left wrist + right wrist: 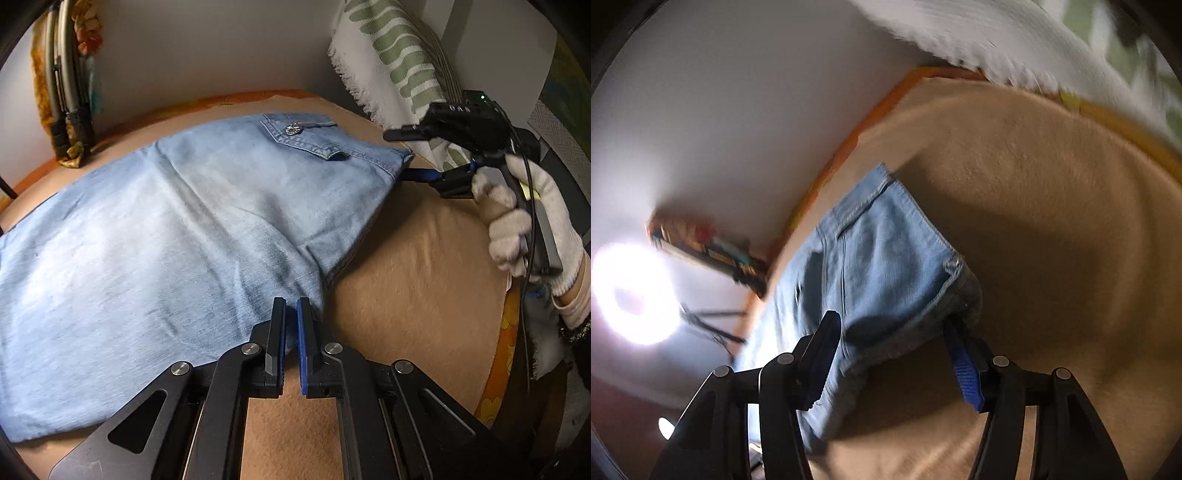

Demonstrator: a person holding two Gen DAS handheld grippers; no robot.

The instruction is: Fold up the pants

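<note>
Pants: my light-blue denim pants [177, 229] lie folded flat on the tan fleece blanket [417, 266].
Left gripper [291, 332]: clenched on the near fold corner, pinning it.
Right gripper [890, 354]: jaws apart around the waistband corner, pads not pressing.
Room: bare blanket right of the denim edge; fringed green-patterned cushion [391, 62] crowds the far corner.

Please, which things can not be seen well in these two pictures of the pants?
- Left wrist view: the pants are cut off at the left edge.
- Left wrist view: the right gripper fingers partly hide behind the denim corner.
- Right wrist view: motion blur smears the pants; lamp glare whitens the left.
</note>
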